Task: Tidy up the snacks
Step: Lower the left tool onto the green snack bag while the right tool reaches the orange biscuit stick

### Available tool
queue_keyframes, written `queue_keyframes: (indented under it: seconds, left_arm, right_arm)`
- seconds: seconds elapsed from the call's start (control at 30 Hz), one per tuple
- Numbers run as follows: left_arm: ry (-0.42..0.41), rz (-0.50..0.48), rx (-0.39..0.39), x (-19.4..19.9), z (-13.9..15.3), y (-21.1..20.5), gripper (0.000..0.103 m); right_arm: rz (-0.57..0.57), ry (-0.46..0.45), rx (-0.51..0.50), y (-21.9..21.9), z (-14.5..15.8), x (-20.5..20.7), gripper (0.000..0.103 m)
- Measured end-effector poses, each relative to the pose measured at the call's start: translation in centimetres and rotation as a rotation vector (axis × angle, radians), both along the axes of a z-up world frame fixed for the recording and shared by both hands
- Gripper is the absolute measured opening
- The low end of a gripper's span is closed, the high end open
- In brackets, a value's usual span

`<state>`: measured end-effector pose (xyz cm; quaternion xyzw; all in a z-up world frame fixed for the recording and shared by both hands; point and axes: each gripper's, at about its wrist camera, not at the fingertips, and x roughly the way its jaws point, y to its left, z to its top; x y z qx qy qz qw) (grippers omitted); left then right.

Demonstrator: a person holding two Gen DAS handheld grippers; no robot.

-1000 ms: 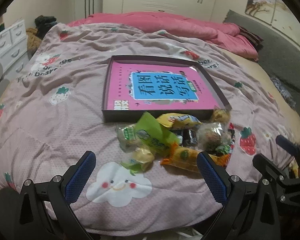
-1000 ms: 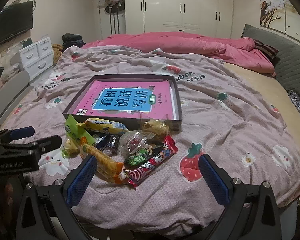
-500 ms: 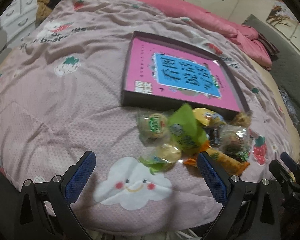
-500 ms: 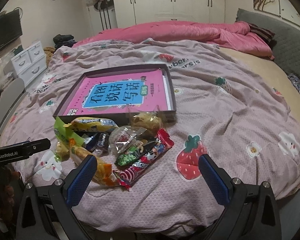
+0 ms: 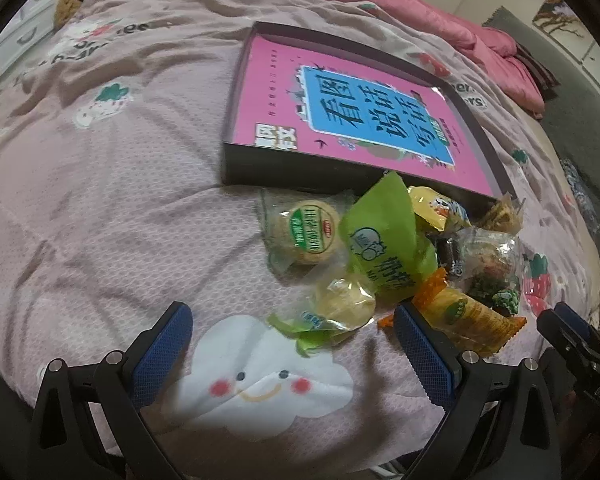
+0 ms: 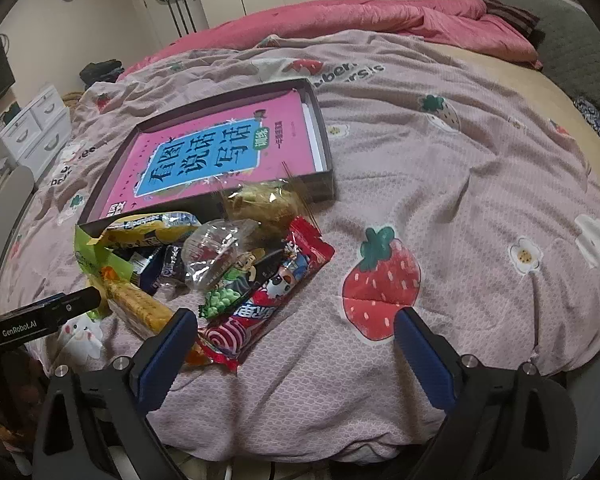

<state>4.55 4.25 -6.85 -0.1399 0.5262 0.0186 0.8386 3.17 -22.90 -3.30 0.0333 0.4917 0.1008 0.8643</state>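
A pile of wrapped snacks lies on the pink bedspread in front of a shallow dark box [image 5: 236,160] holding a pink book [image 5: 364,116]. In the left wrist view the pile has a round cake pack [image 5: 308,232], a green packet [image 5: 384,248], a clear pack with a yellow pastry [image 5: 340,304] and an orange bar [image 5: 468,320]. My left gripper [image 5: 292,356] is open and empty, low over the near edge of the pile. In the right wrist view a red candy packet [image 6: 276,292] lies nearest. My right gripper [image 6: 296,352] is open and empty, just right of the pile.
The box [image 6: 324,144] sits mid-bed behind the snacks. A rumpled pink duvet [image 6: 380,20] lies at the far side. White drawers [image 6: 36,128] stand left of the bed. The bed's front edge is just below both grippers.
Both grippers have moved forward and down toward the snack pile. The left one has tilted and swung left of the pile. Nothing has been grasped.
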Motion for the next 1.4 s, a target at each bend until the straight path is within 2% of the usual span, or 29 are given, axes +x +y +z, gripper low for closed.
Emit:
queue_keyframes:
  seconds: [0.23,0.3,0.63,0.83,1.03,1.23,1.27,1.4]
  left_arm:
    - [-0.001,-0.027,0.027,0.5,-0.3,-0.7,0.094]
    - [-0.006,-0.033,0.045,0.6,-0.3,-0.7,0.078]
    - [-0.005,-0.064,0.07,1.0,-0.6,-1.1,0.074]
    - [-0.004,-0.068,0.065,1.0,-0.7,-1.1,0.074]
    - [-0.005,-0.067,0.063,1.2,-0.7,-1.2,0.072]
    - [-0.009,-0.084,0.063,1.3,-0.8,-1.5,0.057]
    - [-0.01,-0.087,0.057,1.4,-0.8,-1.5,0.053]
    - [-0.012,-0.1,0.049,1.6,-0.7,-1.5,0.047]
  right_arm:
    - [0.002,0.038,0.026,0.4,-0.9,1.0,0.091]
    - [0.021,0.058,0.021,0.9,-1.3,1.1,0.086]
    - [0.07,0.081,0.058,1.7,-2.1,1.5,0.068]
    - [0.082,0.075,0.056,2.3,-2.2,2.4,0.066]
    - [0.168,-0.05,0.038,3.1,0.2,0.4,0.066]
    - [0.297,-0.215,-0.106,6.2,2.3,-1.9,0.066]
    - [0.311,-0.233,-0.129,6.7,2.5,-2.1,0.066]
    - [0.463,-0.253,-0.107,8.9,2.7,-3.4,0.066]
